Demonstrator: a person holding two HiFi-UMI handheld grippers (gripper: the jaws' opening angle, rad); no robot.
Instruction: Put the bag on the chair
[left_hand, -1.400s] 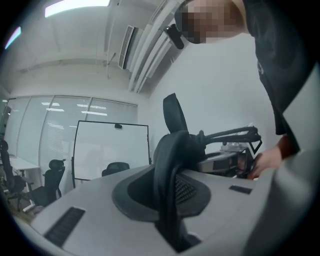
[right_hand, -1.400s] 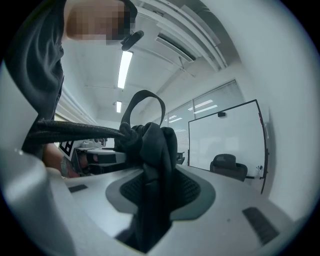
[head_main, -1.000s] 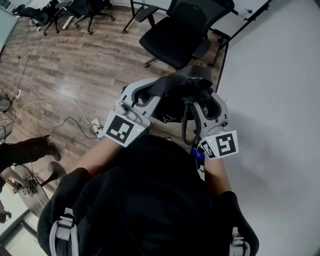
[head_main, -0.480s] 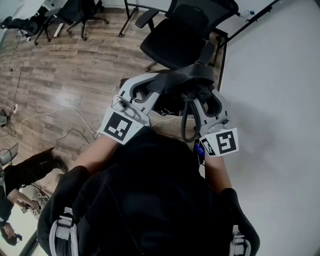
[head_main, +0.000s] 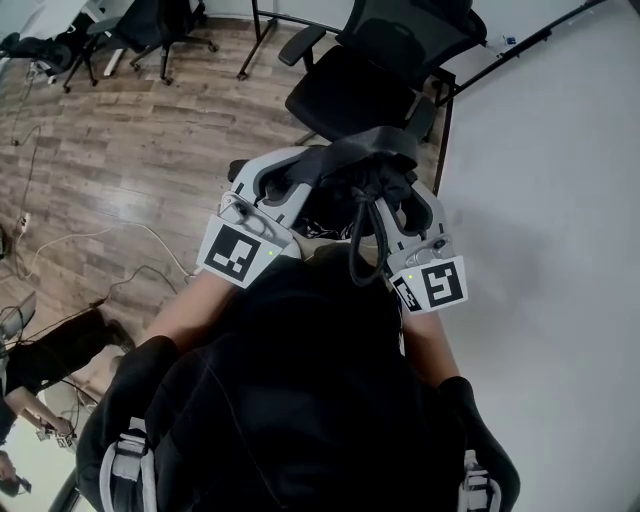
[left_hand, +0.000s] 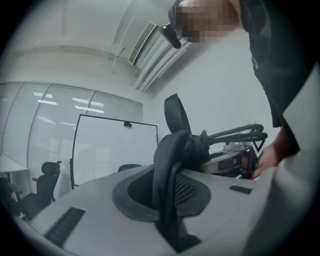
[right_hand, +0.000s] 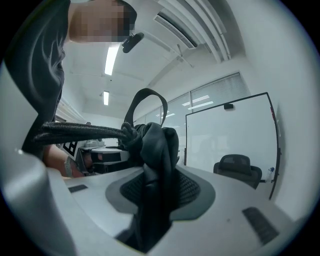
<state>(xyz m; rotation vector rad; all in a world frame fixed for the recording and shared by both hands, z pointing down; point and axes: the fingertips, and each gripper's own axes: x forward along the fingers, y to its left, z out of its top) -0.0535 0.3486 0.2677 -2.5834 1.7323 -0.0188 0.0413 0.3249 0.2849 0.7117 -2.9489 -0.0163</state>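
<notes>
A black bag (head_main: 352, 188) hangs between my two grippers in the head view, its strap (head_main: 364, 245) looping down toward my body. My left gripper (head_main: 312, 178) is shut on a fold of the bag's top (left_hand: 169, 165), and the right gripper (head_main: 404, 192) is shut on another bunch of its fabric (right_hand: 156, 150). Both point level and face each other across the bag. In each gripper view the black cloth fills the gap between the grey jaws. The black office chair (head_main: 352, 92) stands just beyond the bag, its seat bare.
A white table (head_main: 545, 200) runs along the right, its black leg (head_main: 443, 140) beside the chair. More office chairs (head_main: 150, 25) stand at the far left. Cables (head_main: 135, 235) lie on the wood floor. Another person's legs (head_main: 50, 350) are at lower left. A whiteboard (left_hand: 115, 150) stands behind.
Both grippers have carried the bag forward together, and the chair now lies closer beyond it. The grip on the bag looks the same.
</notes>
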